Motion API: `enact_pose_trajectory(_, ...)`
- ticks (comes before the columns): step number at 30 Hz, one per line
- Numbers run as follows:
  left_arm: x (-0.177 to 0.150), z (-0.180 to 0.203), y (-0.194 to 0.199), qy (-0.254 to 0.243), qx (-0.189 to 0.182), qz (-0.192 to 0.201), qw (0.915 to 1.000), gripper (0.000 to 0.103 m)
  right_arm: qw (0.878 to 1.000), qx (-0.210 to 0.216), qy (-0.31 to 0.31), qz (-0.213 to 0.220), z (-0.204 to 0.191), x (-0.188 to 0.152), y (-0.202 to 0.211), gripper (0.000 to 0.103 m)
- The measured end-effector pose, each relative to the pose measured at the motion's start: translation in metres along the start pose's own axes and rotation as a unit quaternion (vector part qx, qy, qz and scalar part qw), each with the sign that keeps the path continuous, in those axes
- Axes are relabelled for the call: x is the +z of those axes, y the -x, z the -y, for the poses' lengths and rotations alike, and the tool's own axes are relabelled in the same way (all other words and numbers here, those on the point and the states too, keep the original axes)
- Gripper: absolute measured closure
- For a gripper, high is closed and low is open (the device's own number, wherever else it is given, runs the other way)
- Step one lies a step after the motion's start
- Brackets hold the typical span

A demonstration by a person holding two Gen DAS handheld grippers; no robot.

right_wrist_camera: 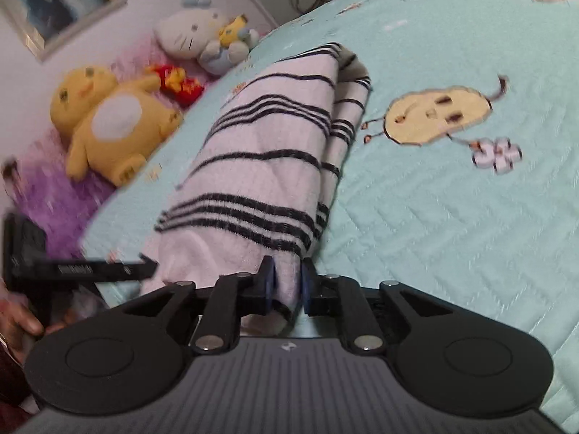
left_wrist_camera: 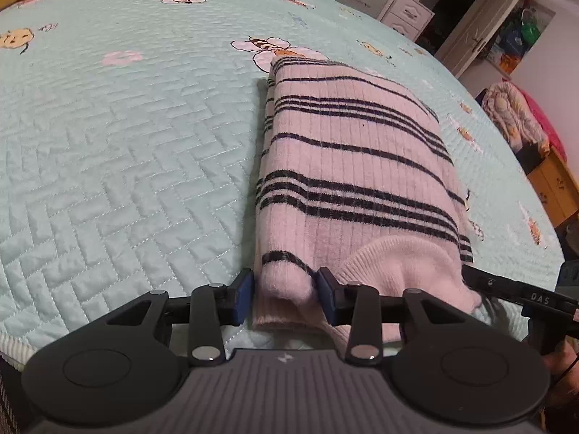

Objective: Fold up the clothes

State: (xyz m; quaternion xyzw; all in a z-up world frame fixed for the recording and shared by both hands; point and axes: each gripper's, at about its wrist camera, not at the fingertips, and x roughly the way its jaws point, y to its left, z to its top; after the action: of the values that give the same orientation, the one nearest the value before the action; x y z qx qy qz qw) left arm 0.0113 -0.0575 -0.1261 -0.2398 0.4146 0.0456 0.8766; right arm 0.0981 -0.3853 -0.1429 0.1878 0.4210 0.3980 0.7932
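The folded striped sweater [left_wrist_camera: 347, 166] lies on the mint quilt [left_wrist_camera: 126, 144], long axis running near to far. Left gripper [left_wrist_camera: 284, 298] and right gripper [right_wrist_camera: 287, 287] each clamp its near corners; only the right view shows plush toys [right_wrist_camera: 108, 123]

Ribbed knit on quilted cotton

The striped sweater [left_wrist_camera: 347, 166] is soft, fuzzy ribbed knit, pale pink with dark bands; the mint bedspread [left_wrist_camera: 119, 166] is matt stitched quilting; the left gripper [left_wrist_camera: 285, 298] shows matt black plastic, blue rubbery pads and shiny metal rivets; the yellow plush toy [right_wrist_camera: 108, 123] looks velvety.
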Motion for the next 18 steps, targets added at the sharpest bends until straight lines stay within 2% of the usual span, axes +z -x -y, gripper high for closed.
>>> enact_pose_trajectory(3, 0.000, -0.007, 0.008, 0.024, -0.014, 0.007, 0.9996, 0.063, 1.000, -0.001, -0.015, 0.009, 0.002, 0.004, 0.011, 0.075)
enact_pose_trajectory(7, -0.001, -0.013, 0.025, 0.050, -0.029, 0.032, 0.9978, 0.063, 0.999, -0.009, -0.004, 0.031, -0.007, 0.010, 0.026, 0.074)
enact_pose_trajectory(10, 0.000, -0.020, 0.033, 0.070, -0.036, 0.042, 0.9960, 0.063, 0.999, 0.012, 0.007, 0.031, -0.021, 0.011, 0.025, 0.074)
enact_pose_trajectory(15, -0.002, -0.024, 0.026, 0.084, -0.043, 0.022, 0.9953, 0.063, 0.998, 0.056, 0.003, 0.013, -0.038, 0.008, 0.014, 0.074)
enact_pose_trajectory(17, -0.006, -0.024, 0.019, 0.084, -0.050, 0.013, 0.9951, 0.070, 0.998, 0.060, -0.009, -0.002, -0.036, 0.004, 0.004, 0.073)
enact_pose_trajectory(18, -0.008, -0.024, 0.015, 0.084, -0.054, 0.008, 0.9950, 0.087, 0.999, 0.049, -0.006, -0.011, -0.033, 0.001, -0.001, 0.073)
